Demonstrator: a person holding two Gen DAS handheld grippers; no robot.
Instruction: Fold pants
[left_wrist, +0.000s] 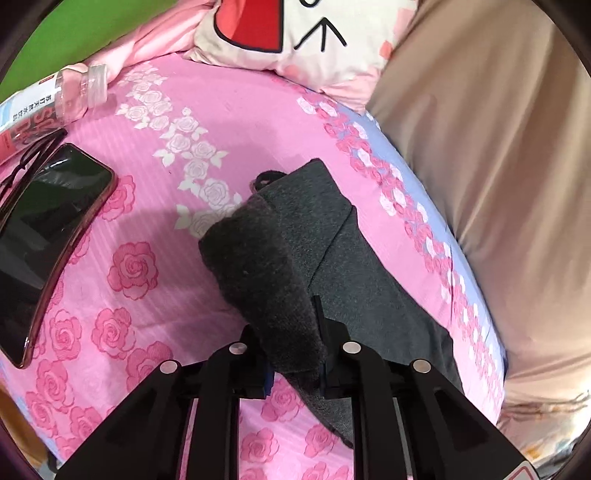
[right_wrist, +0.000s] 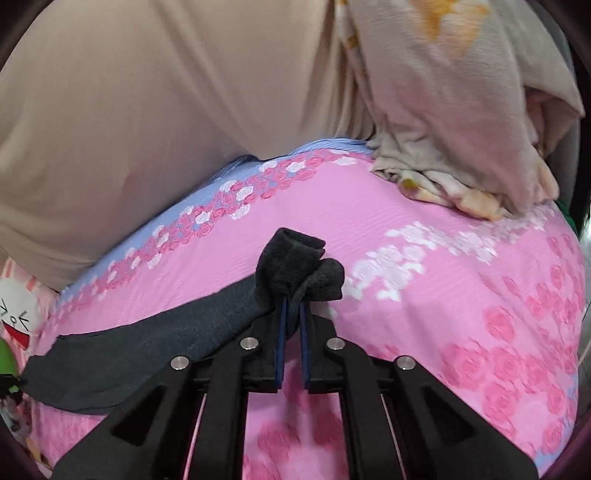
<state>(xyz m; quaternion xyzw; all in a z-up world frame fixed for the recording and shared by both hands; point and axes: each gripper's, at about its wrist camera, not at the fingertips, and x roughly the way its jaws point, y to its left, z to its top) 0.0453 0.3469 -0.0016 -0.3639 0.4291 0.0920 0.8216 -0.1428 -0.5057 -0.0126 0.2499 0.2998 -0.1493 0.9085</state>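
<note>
Dark grey fleece pants (left_wrist: 295, 251) lie on a bed with a pink rose-printed sheet (left_wrist: 155, 229), and both tongs grip them. The left tongs (left_wrist: 295, 354) are clenched on a thick rolled end of the grey cloth, which stands between the two black fingers and rises in front of the camera; the rest of the pants stretches away on the sheet toward the upper middle of this view. In the right wrist view the right tongs (right_wrist: 291, 314) are closed tight on a bunched corner of the same pants (right_wrist: 147, 332); small folds of cloth stick out just above the blue pads, and the long grey part runs to the left along the sheet (right_wrist: 424, 295).

A clear plastic bottle (left_wrist: 66, 96) lies at the upper left; its label carries red letters and small characters that I cannot read. Just beside it lies a black smartphone in a reddish case (left_wrist: 48, 236), screen up, well apart from the pants. A white cushion with a red and black cartoon drawing (left_wrist: 295, 33) sits at the head of the bed. A beige smooth cloth (left_wrist: 487, 166) borders the sheet, and a pale crumpled blanket (right_wrist: 461, 129) rests on the far corner.
</note>
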